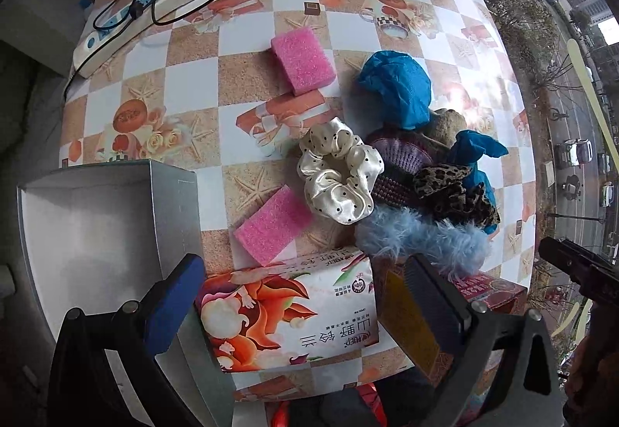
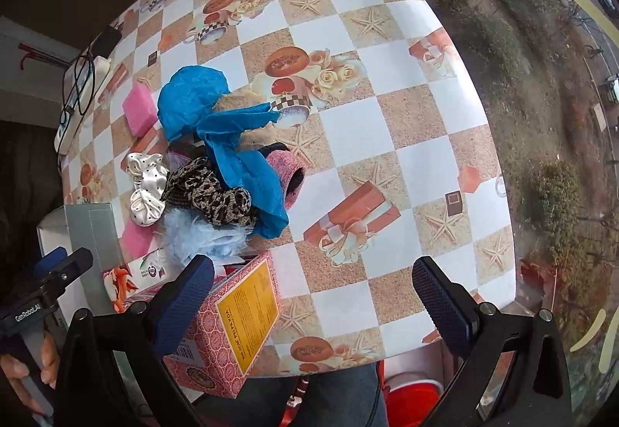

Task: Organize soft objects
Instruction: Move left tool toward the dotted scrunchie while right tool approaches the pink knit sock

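A pile of soft things lies mid-table: a white dotted satin scrunchie [image 1: 338,171] [image 2: 146,187], a leopard scrunchie [image 1: 456,192] [image 2: 216,194], a fluffy light-blue scrunchie [image 1: 421,237] [image 2: 201,235], blue crumpled cloth [image 1: 398,88] [image 2: 216,117] and a purple knit piece [image 1: 398,156]. Two pink sponges [image 1: 302,60] [image 1: 272,223] lie left of the pile. My left gripper [image 1: 305,307] is open and empty, above a tissue pack [image 1: 286,314]. My right gripper [image 2: 313,303] is open and empty, near the table's front edge, right of the pile.
An open white box [image 1: 100,218] stands at the front left. A pink-red carton with a yellow label [image 2: 236,318] sits beside the tissue pack. A power strip with black cables [image 1: 147,9] lies at the far left. The table edge [image 2: 499,194] borders a window.
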`<state>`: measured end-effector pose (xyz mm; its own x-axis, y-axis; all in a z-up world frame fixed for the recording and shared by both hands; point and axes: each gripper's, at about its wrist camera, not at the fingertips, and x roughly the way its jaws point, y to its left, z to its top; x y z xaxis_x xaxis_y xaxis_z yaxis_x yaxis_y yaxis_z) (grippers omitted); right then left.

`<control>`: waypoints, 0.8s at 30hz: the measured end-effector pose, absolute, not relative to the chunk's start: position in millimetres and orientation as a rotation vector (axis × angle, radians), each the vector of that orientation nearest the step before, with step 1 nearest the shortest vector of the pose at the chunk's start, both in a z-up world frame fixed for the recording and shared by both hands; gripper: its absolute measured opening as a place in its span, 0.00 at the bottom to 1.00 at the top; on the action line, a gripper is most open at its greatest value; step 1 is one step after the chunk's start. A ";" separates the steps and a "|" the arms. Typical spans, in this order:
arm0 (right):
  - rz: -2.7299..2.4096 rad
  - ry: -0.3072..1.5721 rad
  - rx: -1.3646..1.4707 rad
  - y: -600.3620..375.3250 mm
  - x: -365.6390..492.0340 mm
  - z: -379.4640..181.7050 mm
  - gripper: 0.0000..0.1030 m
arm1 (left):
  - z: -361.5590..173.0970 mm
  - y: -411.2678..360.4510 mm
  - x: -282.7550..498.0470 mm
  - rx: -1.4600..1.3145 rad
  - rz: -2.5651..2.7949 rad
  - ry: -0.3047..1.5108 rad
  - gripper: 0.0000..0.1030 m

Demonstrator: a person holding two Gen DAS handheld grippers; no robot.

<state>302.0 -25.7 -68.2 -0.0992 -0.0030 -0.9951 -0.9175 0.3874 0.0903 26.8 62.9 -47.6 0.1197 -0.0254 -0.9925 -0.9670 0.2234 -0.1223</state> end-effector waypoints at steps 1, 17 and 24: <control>0.962 1.463 -0.889 -22.3 303.3 -71.4 1.00 | -51.6 66.0 27.6 -1.114 0.955 1.233 1.00; 0.902 1.569 -0.901 -14.1 328.1 -107.6 1.00 | -98.9 98.0 56.0 -1.145 0.948 1.344 1.00; 0.805 1.619 -0.832 -2.9 351.4 -130.6 1.00 | -121.4 115.7 61.9 -1.169 0.959 1.370 1.00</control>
<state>351.4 -2.9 -130.6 -0.1613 -0.1091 -0.9809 -0.8477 0.5242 0.0811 61.9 115.7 -121.4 0.0239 -0.1395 -0.9899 -0.9779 0.2023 -0.0521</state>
